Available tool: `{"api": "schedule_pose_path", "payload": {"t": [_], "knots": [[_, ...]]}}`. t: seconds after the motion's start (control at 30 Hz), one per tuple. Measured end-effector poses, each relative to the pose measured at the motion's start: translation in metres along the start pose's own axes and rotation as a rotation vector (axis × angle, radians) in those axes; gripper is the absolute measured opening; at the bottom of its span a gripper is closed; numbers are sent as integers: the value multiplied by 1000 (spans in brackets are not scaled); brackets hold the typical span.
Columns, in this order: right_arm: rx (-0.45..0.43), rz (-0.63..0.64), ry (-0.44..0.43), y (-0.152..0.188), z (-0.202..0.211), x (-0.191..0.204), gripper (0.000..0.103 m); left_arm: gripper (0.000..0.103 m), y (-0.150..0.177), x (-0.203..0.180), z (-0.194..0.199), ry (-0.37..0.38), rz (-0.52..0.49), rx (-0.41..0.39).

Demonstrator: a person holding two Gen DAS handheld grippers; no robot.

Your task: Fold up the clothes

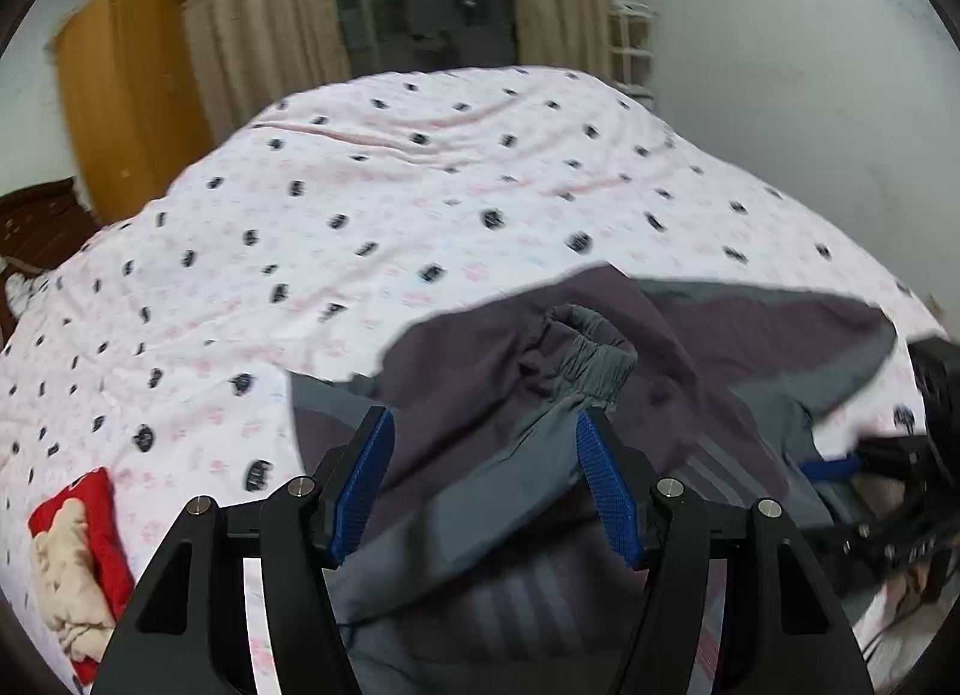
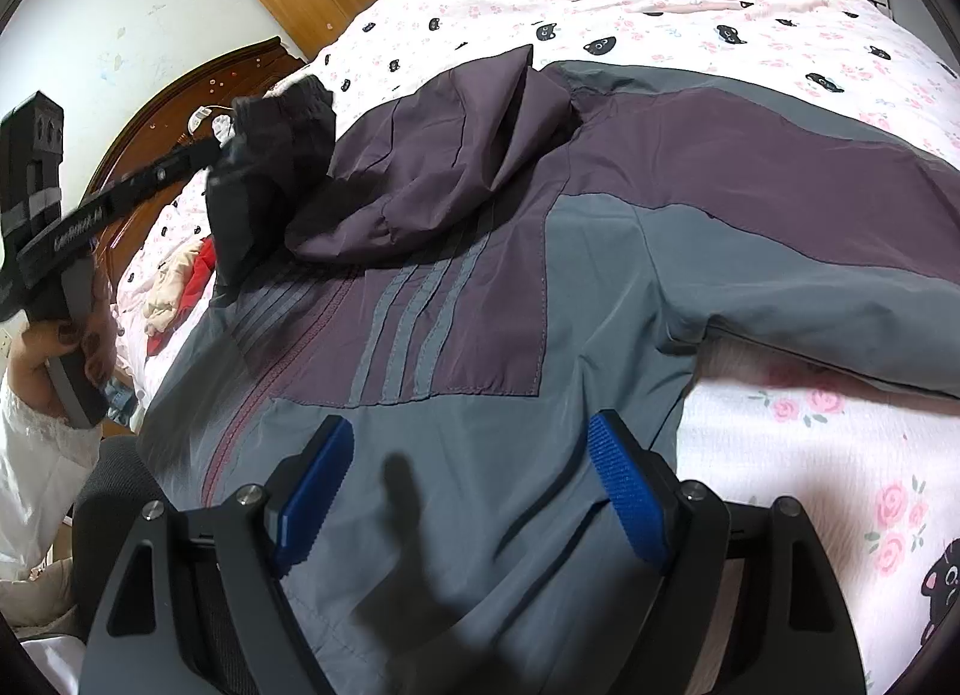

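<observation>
A grey and purple jacket (image 2: 480, 305) lies spread front-up on the bed, with its hood (image 2: 456, 155) crumpled at the top. My left gripper (image 1: 486, 416) is open over the jacket. A grey sleeve with an elastic cuff (image 1: 591, 347) runs loosely between its blue pads, which do not press on it. In the right wrist view that sleeve's cuff (image 2: 288, 113) is raised and blurred at the tip of the left gripper, which a hand (image 2: 78, 335) holds. My right gripper (image 2: 469, 425) hangs open above the jacket's grey lower front with nothing between its fingers. One of its blue pads (image 1: 831, 467) shows at the right edge.
The pink bedsheet (image 1: 420, 185) with black cat prints covers the whole bed. A red and cream pile of clothes (image 1: 72, 545) lies near the bed's left edge. A wooden wardrobe (image 1: 126, 95), curtains (image 1: 270, 5) and a dark wooden headboard (image 2: 156, 113) stand beyond it.
</observation>
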State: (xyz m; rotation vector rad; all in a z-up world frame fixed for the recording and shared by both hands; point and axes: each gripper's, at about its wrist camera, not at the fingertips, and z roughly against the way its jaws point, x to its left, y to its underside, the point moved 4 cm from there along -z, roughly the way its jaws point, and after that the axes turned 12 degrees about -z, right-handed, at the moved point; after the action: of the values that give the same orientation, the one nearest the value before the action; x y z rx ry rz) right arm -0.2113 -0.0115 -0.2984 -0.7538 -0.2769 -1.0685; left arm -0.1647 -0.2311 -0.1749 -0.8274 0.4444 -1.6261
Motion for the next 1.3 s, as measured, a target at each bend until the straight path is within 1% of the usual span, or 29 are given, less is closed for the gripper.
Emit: {"api": "schedule_pose_path", "payload": {"t": [0.17,0.23,0.3,0.43,0.57,0.6,0.7,0.8,0.87,1.0,1.1,1.13,1.17,1.2,1.23,1.27,1.3], "knots": [[-1,2,1,1,0,0,83,57,7,-34,-3,62,-56,14],[-2,1,1,1,0,0,83,57,9,-43,-5,66,-75,25],[-4,-3,0,0,2,1,83,57,9,-44,-4,61,-68,27],[-41,-29,-17,-12,14,7,83,57,14,-22,3,13,7,9],[-133,65,-69,-34,33,38,83,57,30,14,9,-61,74,-2],[-141,74,-81,-39,33,44,83,57,34,21,9,-70,84,2],[-132,41,-151,-58,25,59,80,57,48,40,8,-81,120,12],[-122,49,-130,-70,9,71,75,57,58,50,7,-80,140,12],[-95,52,-121,-78,-9,79,73,57,63,53,6,-75,148,10],[-63,39,-87,-85,-37,84,71,57,69,56,1,-56,159,7],[-56,28,-56,-89,-50,84,67,57,72,56,-2,-41,173,4],[-51,26,-47,-90,-55,84,62,57,73,56,-3,-37,177,3],[-43,29,-36,-91,-60,85,54,57,74,56,-4,-33,182,2],[-31,28,-31,-92,-64,85,49,57,75,57,-5,-30,187,1],[-9,24,-34,-93,-69,85,38,57,76,58,-5,-26,193,0],[4,20,-33,-93,-72,85,32,57,77,58,-5,-24,198,-2],[16,16,-33,-93,-76,86,31,57,77,59,-5,-22,204,-4]]}}
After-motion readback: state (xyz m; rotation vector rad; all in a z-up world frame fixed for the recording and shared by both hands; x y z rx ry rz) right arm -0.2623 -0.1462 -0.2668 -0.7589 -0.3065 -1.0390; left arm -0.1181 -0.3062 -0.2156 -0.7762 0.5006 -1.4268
